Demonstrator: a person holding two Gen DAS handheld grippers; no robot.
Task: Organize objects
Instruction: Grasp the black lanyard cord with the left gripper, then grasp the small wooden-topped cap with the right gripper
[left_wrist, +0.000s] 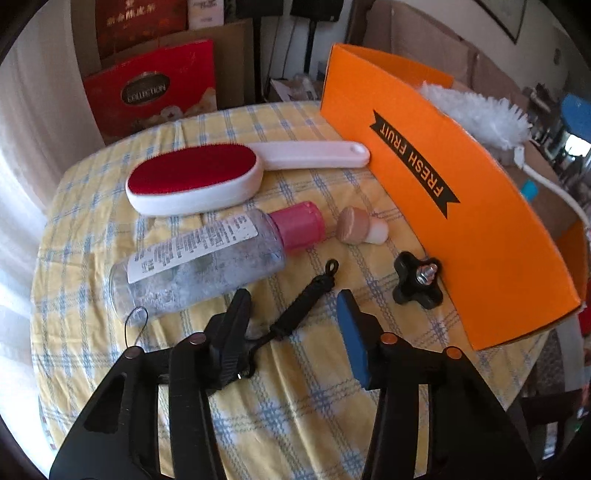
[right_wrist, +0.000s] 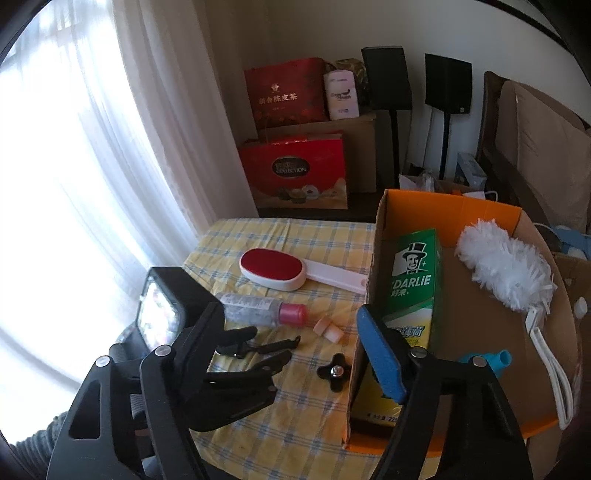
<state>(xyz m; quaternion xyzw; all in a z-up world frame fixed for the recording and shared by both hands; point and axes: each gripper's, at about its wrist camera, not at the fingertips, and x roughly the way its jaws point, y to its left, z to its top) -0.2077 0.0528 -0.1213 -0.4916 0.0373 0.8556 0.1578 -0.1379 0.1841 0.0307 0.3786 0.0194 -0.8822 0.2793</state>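
My left gripper (left_wrist: 293, 314) is open low over the yellow checked table (left_wrist: 280, 413), its fingers on either side of a black braided lanyard (left_wrist: 306, 299). Beyond lie a clear bottle with a pink cap (left_wrist: 207, 258), a red-faced lint brush (left_wrist: 207, 177), a small tan mushroom-shaped piece (left_wrist: 356, 226) and a black star knob (left_wrist: 419, 282). The orange FRESH FRUIT box (left_wrist: 461, 206) stands to the right. My right gripper (right_wrist: 291, 332) is open and empty, high above the table beside the box (right_wrist: 373, 258); the left gripper (right_wrist: 255, 354) shows below it.
In the box lie a green Darlie toothpaste carton (right_wrist: 413, 280), a white fluffy duster (right_wrist: 506, 269) and a blue object (right_wrist: 495, 360). Red gift bags (right_wrist: 295, 170), cardboard boxes and speakers stand behind the table. A curtained window is to the left.
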